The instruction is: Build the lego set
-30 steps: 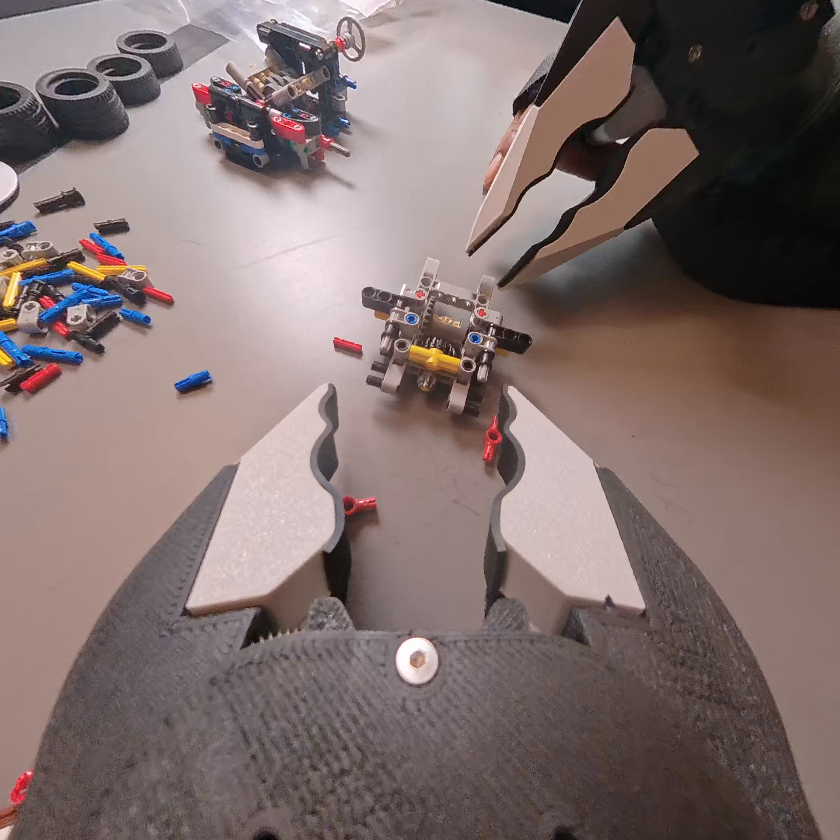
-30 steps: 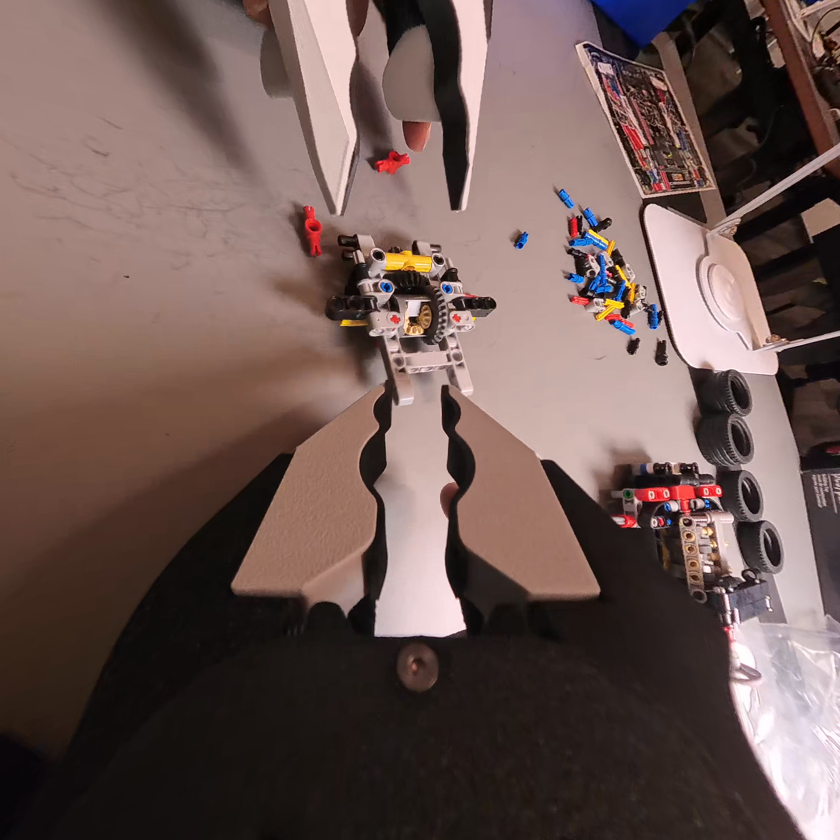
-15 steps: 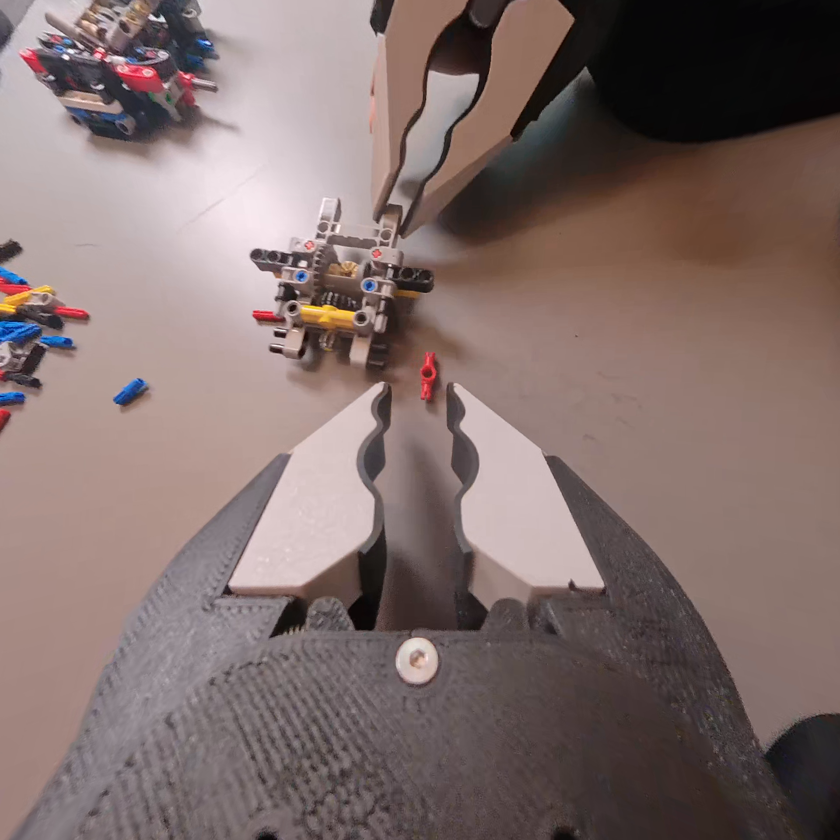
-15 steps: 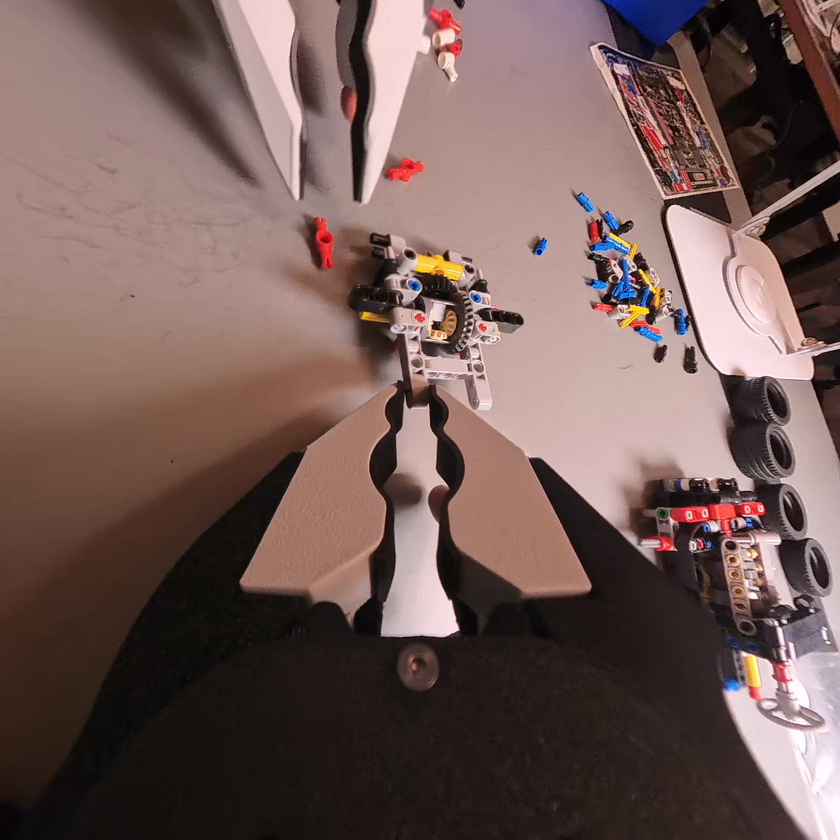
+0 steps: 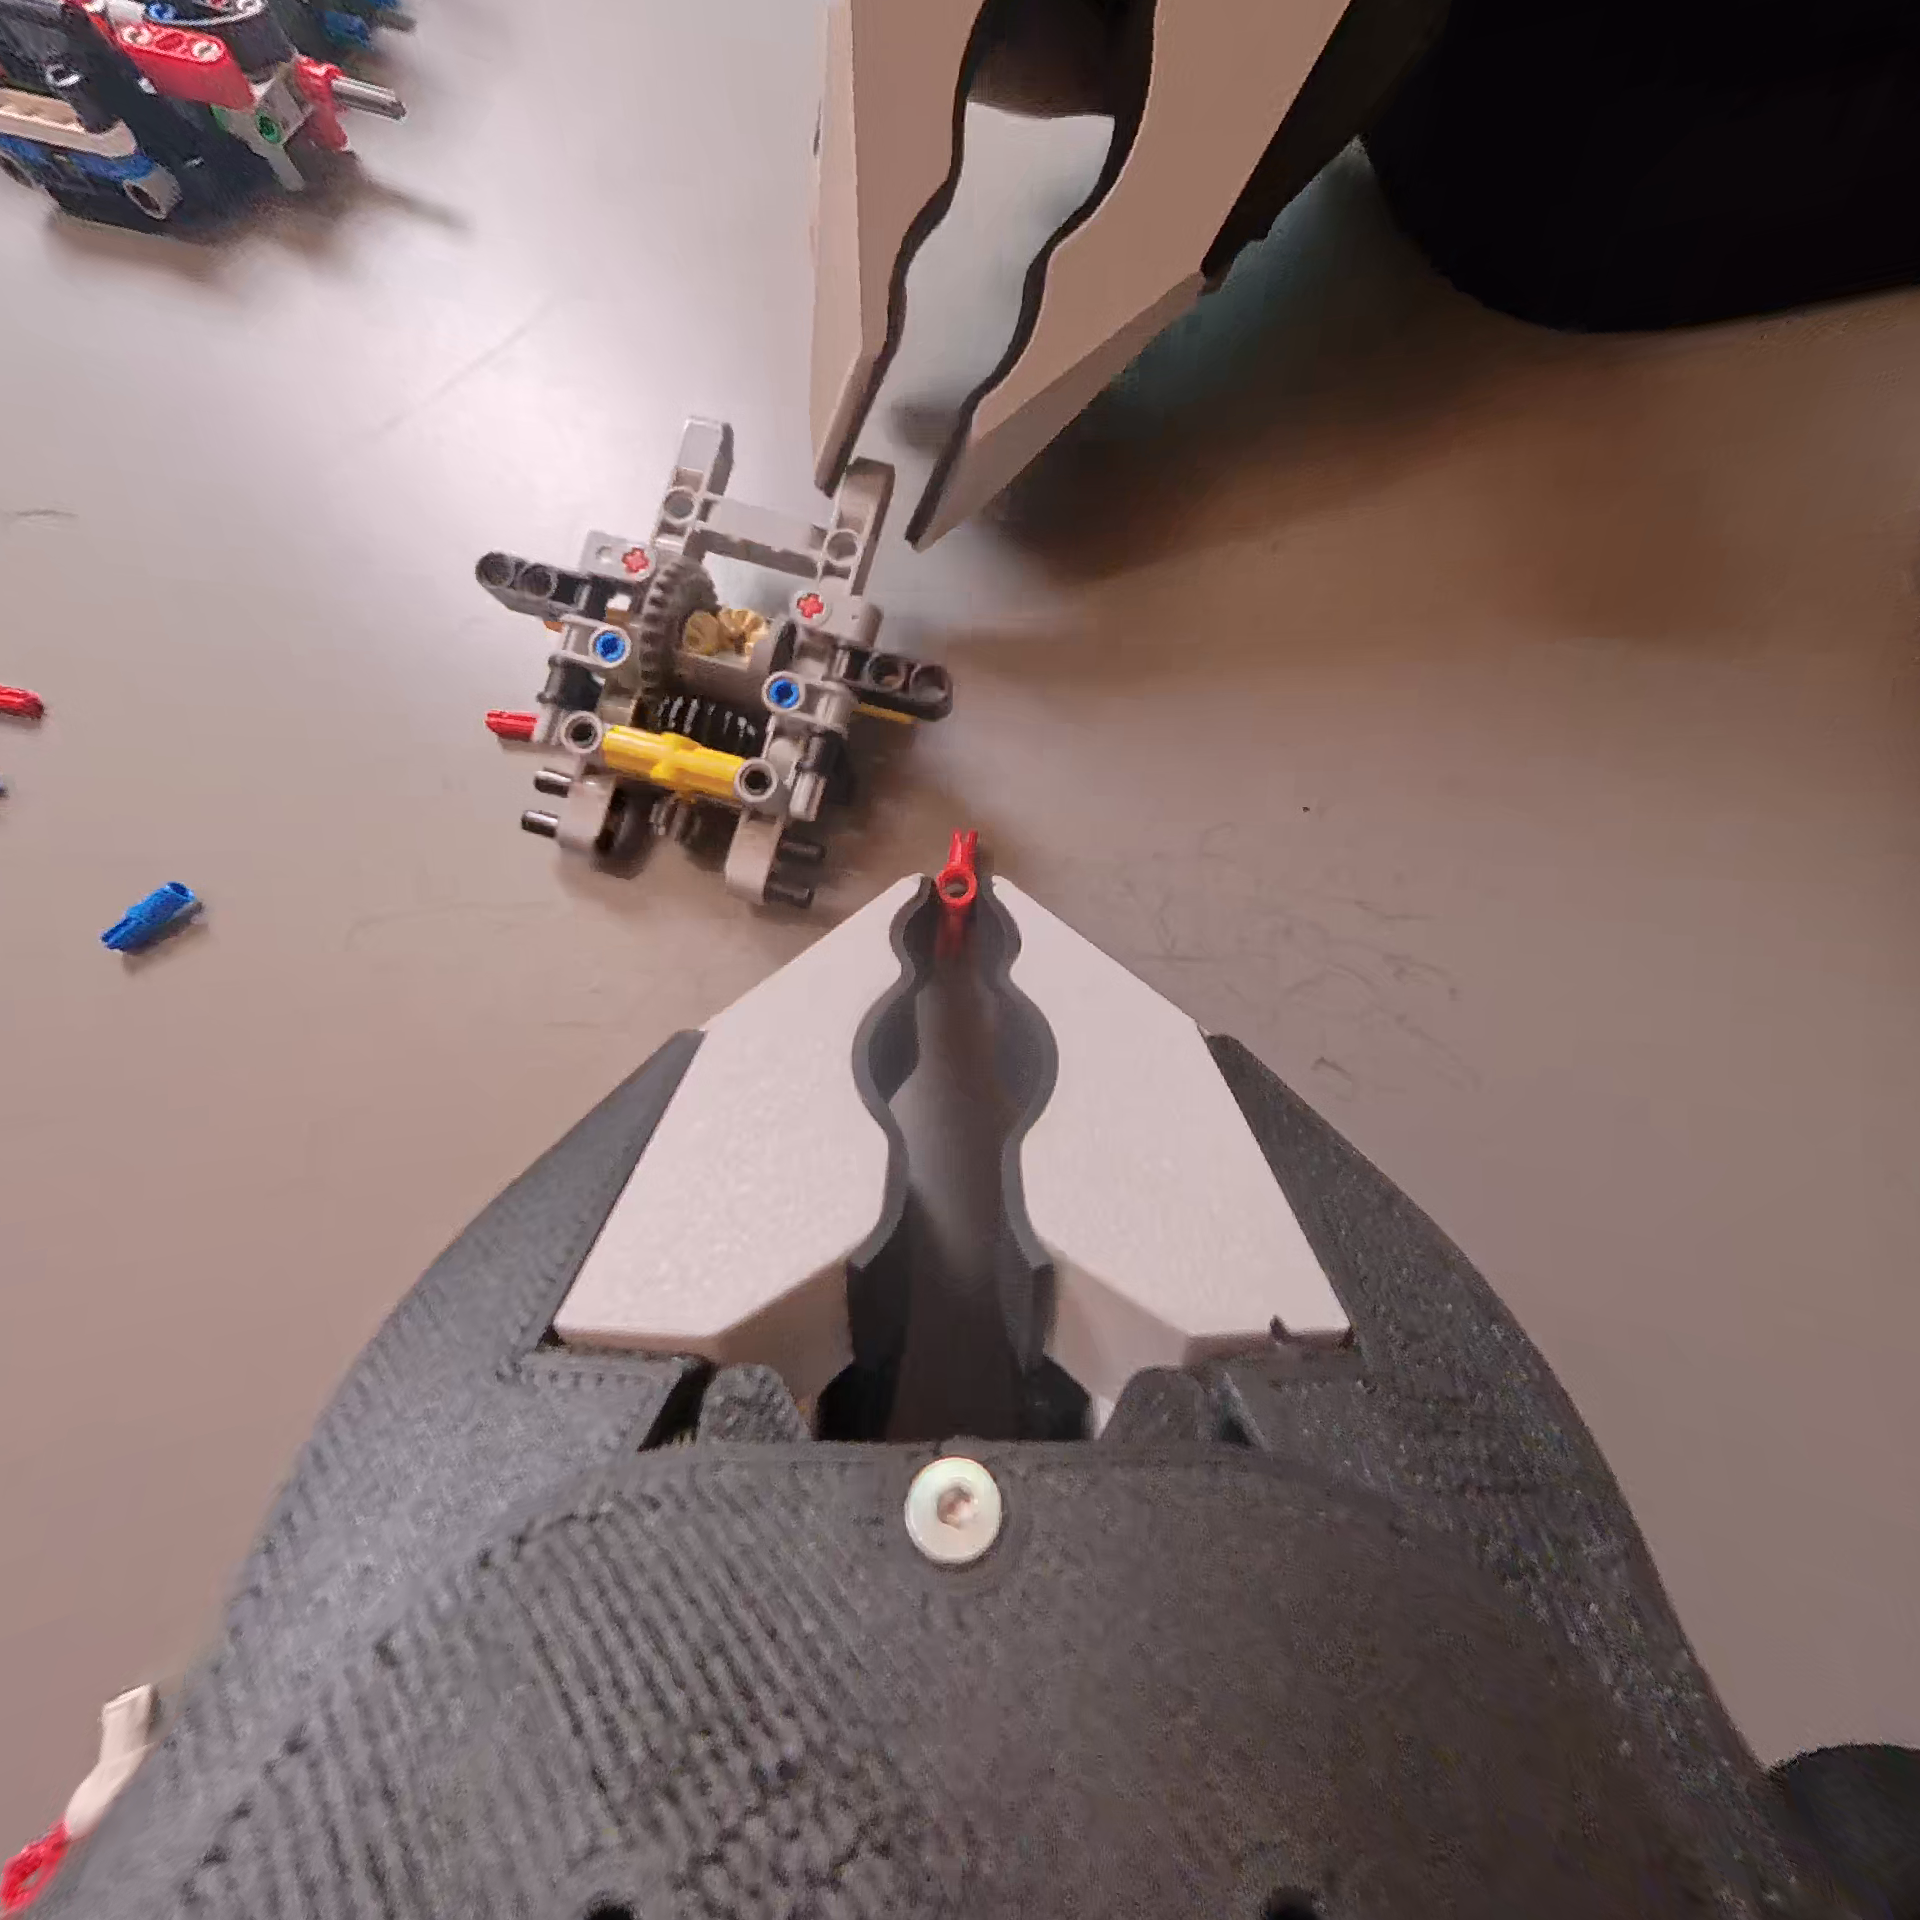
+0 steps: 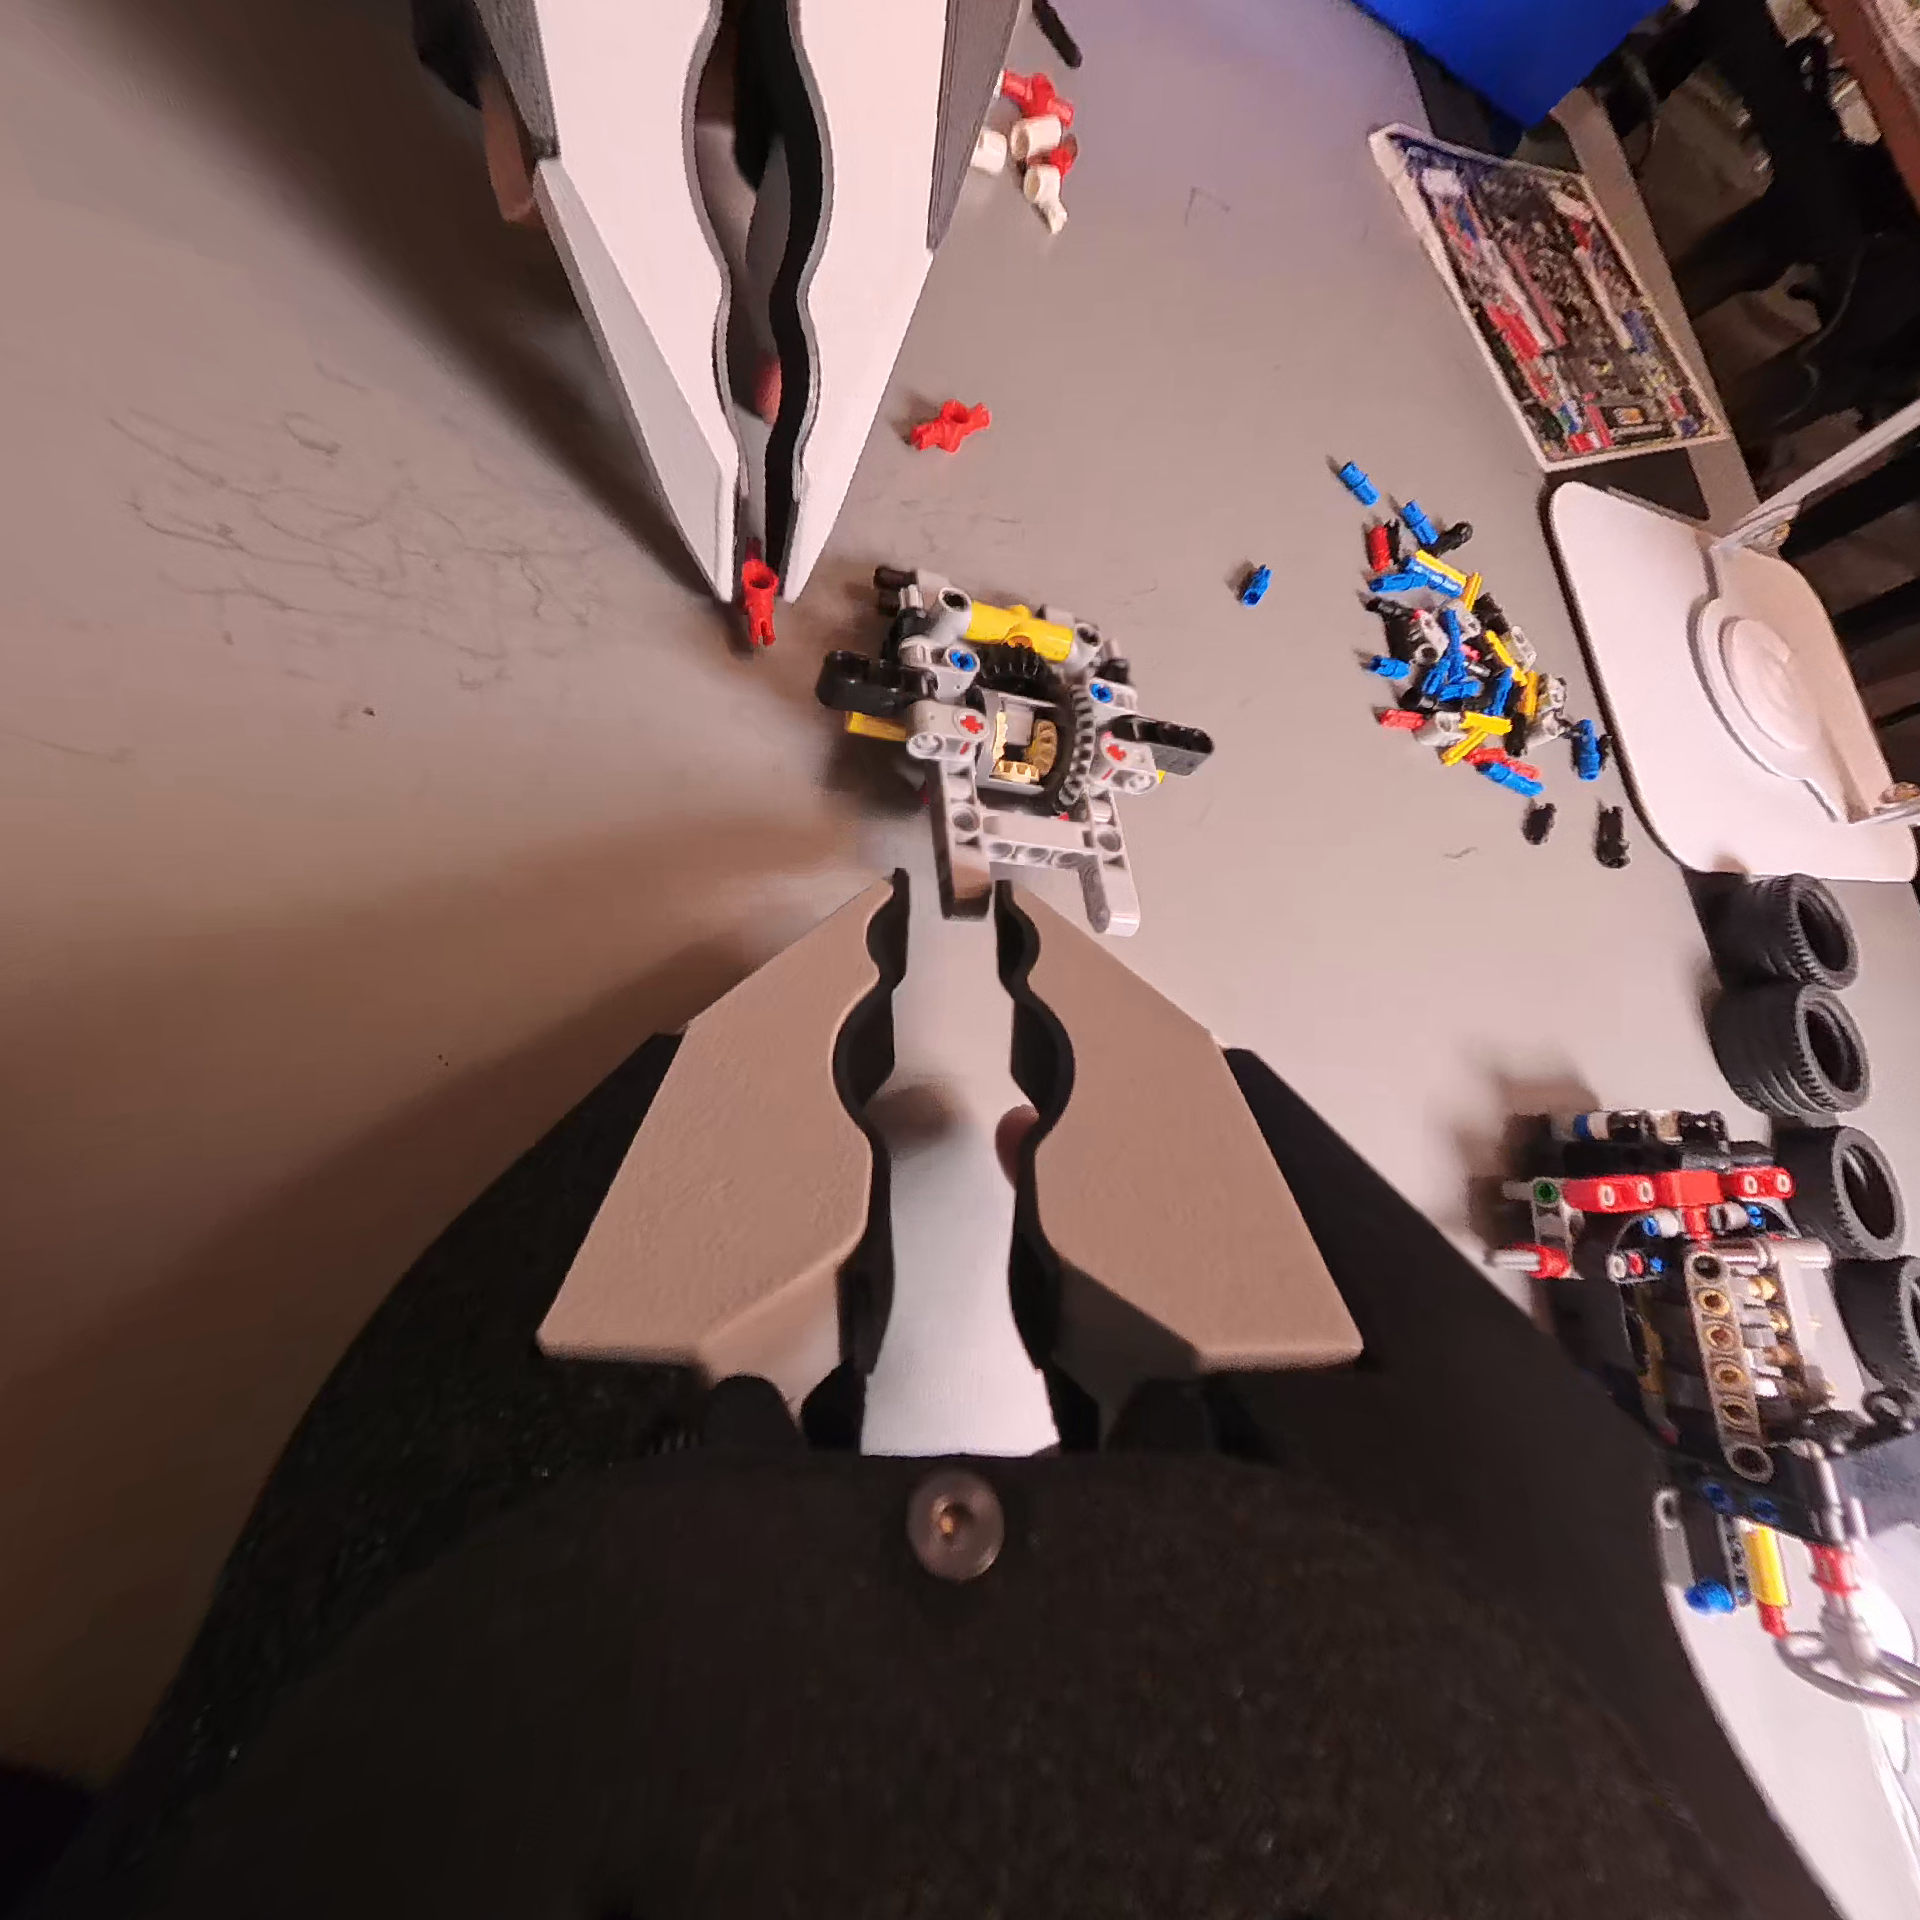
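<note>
A small grey, black and yellow gear assembly (image 5: 717, 675) lies on the grey table; it also shows in the right wrist view (image 6: 1018, 727). My left gripper (image 5: 958, 883) is shut on a small red pin (image 5: 956, 894) just beside the assembly's near right corner. From the right wrist view, the left gripper (image 6: 761, 592) stands tip-down with the red pin (image 6: 758, 603) between its tips. My right gripper (image 6: 951, 888) is slightly open, its tips on either side of a grey beam leg of the assembly. It also shows in the left wrist view (image 5: 873, 509).
A larger part-built chassis (image 6: 1683, 1278) sits right, beside several black tires (image 6: 1797, 997). A pile of loose pins (image 6: 1465, 665), a white tray (image 6: 1745, 707) and a booklet (image 6: 1548, 301) lie beyond. A red connector (image 6: 951, 424) and a blue pin (image 5: 151, 914) lie loose. My hands' fingertips stand some 7 centimetres from each other. My left gripper is the nearer one to the red connector (image 6: 951, 424): about 8 centimetres, against 12 centimetres.
My left gripper moved right to the red pin and closed on it. My right gripper came down to the assembly's grey beam leg, pinched it, then widened slightly.
</note>
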`<action>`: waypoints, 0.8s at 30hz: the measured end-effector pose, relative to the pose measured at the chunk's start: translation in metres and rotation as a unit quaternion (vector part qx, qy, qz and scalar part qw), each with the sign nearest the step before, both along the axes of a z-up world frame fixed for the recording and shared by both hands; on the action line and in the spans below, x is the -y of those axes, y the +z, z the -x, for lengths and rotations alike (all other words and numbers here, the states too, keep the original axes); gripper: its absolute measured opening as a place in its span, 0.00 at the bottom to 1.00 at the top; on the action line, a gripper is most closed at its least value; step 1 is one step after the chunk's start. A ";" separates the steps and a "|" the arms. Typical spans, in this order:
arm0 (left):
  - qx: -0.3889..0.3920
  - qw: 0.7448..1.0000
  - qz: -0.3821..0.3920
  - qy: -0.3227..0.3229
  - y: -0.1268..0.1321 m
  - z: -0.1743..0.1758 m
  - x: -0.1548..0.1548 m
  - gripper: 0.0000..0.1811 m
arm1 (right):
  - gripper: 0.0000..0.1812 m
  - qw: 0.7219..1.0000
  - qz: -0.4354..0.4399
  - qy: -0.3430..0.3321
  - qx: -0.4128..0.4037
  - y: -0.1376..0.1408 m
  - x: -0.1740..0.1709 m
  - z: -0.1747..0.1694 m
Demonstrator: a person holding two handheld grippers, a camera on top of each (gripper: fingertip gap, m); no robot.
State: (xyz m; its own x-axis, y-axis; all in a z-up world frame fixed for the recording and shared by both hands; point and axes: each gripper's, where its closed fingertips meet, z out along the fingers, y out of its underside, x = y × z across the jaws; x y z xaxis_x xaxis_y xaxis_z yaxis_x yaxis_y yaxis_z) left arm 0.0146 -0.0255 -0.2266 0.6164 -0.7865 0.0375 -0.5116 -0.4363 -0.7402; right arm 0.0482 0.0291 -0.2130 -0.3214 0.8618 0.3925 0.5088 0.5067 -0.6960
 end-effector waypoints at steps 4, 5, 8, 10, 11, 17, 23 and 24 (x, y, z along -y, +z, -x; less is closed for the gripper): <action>0.066 0.998 0.009 0.004 0.012 -0.004 0.000 0.03 | 0.11 1.000 0.001 0.011 -0.017 0.008 0.006 0.002; 0.082 0.997 0.008 0.004 0.016 -0.005 0.000 0.03 | 0.11 1.000 -0.005 0.013 -0.019 0.009 0.007 0.003; 0.155 0.988 0.004 0.007 0.035 -0.009 -0.002 0.03 | 0.13 0.999 -0.003 0.020 -0.050 0.022 0.015 0.009; 0.225 0.974 0.004 0.015 0.052 -0.011 -0.005 0.03 | 0.13 0.995 0.031 0.028 -0.093 0.040 0.025 0.014; 0.262 0.965 0.006 0.019 0.061 -0.012 -0.006 0.03 | 0.12 0.991 0.061 0.032 -0.118 0.051 0.030 0.017; 0.396 0.918 0.026 0.011 0.092 -0.017 -0.006 0.03 | 0.05 0.959 0.199 0.046 -0.194 0.086 0.049 0.023; 0.387 0.922 0.021 0.014 0.092 -0.018 -0.006 0.03 | 0.06 0.964 0.212 0.060 -0.151 0.076 0.052 0.018; 0.382 0.924 0.020 0.025 0.090 -0.015 -0.009 0.03 | 0.07 0.971 0.189 0.049 -0.135 0.069 0.045 0.016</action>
